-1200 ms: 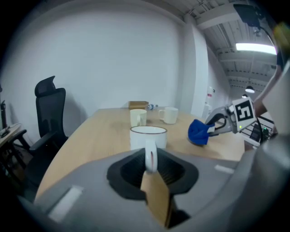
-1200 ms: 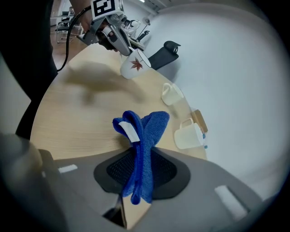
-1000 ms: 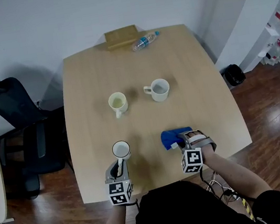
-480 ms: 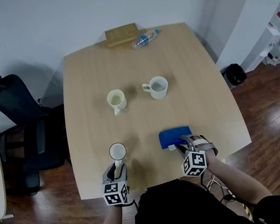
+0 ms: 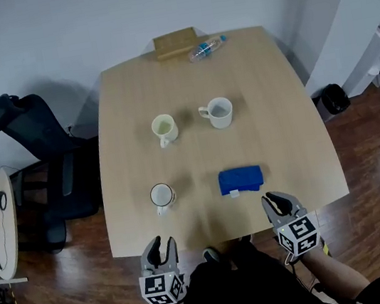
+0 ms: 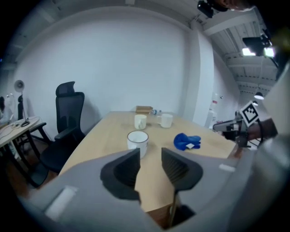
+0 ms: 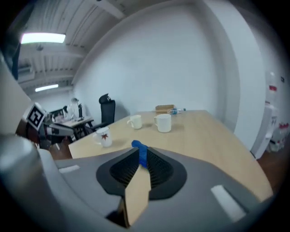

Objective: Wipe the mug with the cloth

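Observation:
A white mug (image 5: 161, 196) with a red leaf print (image 7: 104, 136) stands upright near the table's front left; it also shows in the left gripper view (image 6: 137, 140). The blue cloth (image 5: 241, 179) lies crumpled to its right (image 6: 186, 141), seen past the right jaws (image 7: 137, 144). My left gripper (image 5: 158, 244) hangs off the front edge, short of the mug, open and empty (image 6: 150, 154); its jaws have just narrowed a little. My right gripper (image 5: 278, 201) sits back from the cloth, its jaws just closed on nothing (image 7: 141, 159).
Two more mugs stand mid-table, a yellowish one (image 5: 164, 128) and a white one (image 5: 219, 112). A wooden box (image 5: 175, 43) and a water bottle (image 5: 207, 48) lie at the far edge. A black office chair (image 5: 41, 165) stands left of the table (image 5: 280, 132).
The left gripper let go of the mug's handle and the right left the cloth. Both pulled back past the table's front edge and rose. The right gripper rolled and shut.

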`<act>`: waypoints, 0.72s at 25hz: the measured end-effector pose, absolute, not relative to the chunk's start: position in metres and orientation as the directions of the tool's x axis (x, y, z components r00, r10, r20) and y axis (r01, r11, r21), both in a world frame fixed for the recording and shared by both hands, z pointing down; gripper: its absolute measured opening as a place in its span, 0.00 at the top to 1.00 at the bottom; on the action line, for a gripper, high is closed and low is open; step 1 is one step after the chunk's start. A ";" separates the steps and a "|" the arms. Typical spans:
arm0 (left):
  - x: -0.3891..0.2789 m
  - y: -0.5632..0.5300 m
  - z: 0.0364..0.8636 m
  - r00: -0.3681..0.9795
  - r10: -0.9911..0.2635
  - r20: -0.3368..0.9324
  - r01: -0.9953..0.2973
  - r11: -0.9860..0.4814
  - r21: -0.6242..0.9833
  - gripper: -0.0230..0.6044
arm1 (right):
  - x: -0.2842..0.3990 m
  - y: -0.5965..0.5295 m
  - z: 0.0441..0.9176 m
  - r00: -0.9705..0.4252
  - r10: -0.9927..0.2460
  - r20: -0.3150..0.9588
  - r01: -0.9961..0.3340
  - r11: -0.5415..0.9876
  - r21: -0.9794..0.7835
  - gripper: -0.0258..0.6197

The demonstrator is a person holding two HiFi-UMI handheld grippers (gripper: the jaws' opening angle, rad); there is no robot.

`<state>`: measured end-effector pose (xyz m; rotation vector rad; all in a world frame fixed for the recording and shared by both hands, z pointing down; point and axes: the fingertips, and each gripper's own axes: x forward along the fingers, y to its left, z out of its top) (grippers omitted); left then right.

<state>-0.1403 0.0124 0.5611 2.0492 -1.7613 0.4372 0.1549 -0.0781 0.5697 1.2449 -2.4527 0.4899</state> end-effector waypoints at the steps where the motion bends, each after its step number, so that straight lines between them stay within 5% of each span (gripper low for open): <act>1: -0.131 0.020 0.553 0.183 -0.861 0.474 -0.983 -0.161 0.087 0.74 | 0.157 -0.070 0.563 -0.559 -0.708 0.431 -0.823 0.536 -0.188 0.87; 10: -0.089 0.102 0.492 0.421 -0.859 0.291 -0.900 -0.356 0.253 0.80 | 0.160 0.034 0.511 -0.487 -0.785 0.383 -0.874 0.441 -0.206 0.87; 18: -0.095 0.193 0.488 0.510 -0.810 0.290 -0.860 -0.490 0.144 0.82 | 0.126 0.133 0.481 -0.468 -0.821 0.327 -0.882 0.458 -0.114 0.88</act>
